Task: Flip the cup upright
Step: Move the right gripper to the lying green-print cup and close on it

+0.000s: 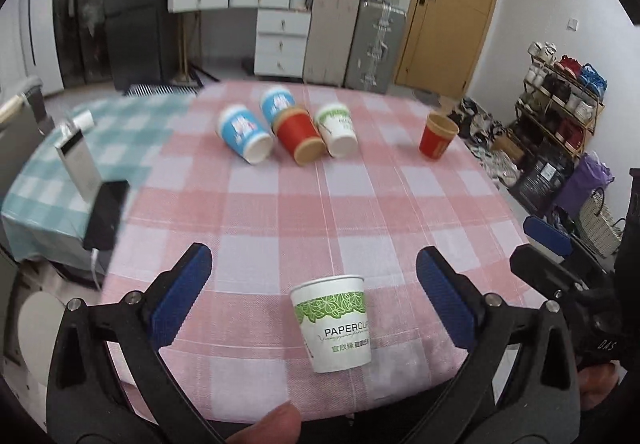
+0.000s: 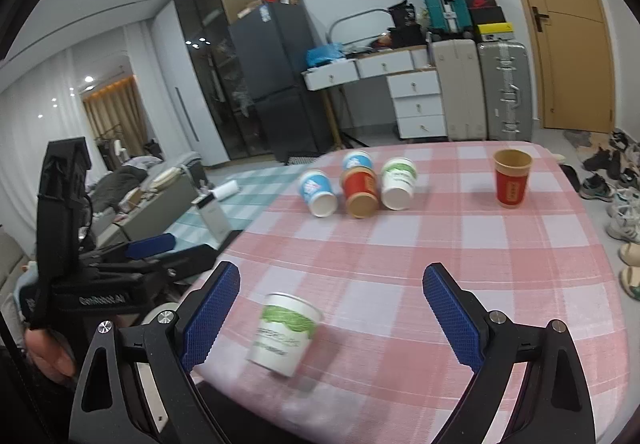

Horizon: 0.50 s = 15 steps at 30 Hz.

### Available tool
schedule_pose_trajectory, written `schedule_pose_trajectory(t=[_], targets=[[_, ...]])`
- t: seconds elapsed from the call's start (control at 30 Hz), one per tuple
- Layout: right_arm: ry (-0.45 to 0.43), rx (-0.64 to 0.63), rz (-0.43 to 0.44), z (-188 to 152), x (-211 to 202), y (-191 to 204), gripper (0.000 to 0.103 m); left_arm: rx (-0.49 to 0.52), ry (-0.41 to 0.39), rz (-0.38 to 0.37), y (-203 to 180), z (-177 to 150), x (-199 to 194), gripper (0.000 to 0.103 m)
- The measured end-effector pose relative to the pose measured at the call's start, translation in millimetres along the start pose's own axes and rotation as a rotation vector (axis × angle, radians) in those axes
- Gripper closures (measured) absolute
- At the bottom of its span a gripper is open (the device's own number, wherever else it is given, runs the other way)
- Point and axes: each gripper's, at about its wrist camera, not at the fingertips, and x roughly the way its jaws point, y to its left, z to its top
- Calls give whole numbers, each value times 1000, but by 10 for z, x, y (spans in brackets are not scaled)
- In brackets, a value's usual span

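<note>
A white paper cup with green leaf print [image 1: 334,324] stands upright near the table's front edge, between and just beyond my left gripper's [image 1: 314,276] open fingers, untouched. It shows blurred in the right wrist view [image 2: 285,334], left of centre between my right gripper's [image 2: 332,290] open fingers. Further back several cups lie on their sides: two blue ones [image 1: 242,134], a red one [image 1: 298,134] and a white-green one [image 1: 336,128]. A red cup [image 1: 437,136] stands upright at the far right.
The table wears a pink checked cloth [image 1: 320,204]. A lower table with a green checked cloth [image 1: 100,148] at the left holds a power bank [image 1: 78,164] and a phone [image 1: 106,216]. Shoe rack and bags stand at the right.
</note>
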Motion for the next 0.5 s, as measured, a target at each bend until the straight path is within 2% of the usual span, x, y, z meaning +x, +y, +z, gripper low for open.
schedule_pose_trajectory(t=[0.1,0.23,0.47,0.5], targets=[[-32,-40,14,5,-125,174,8,12,-54,17,-16,-31,-251,1],[-45,-76,-5,-39,-209,361,8,20,-121,76,-20,-133,-507,1],[2,-55,-4,-95,-170,443,8,-1,-133,83,56,-299,-700,1],[25,-48,-1,-89,-130,444,5,-6,-132,80,80,-324,-726,1]])
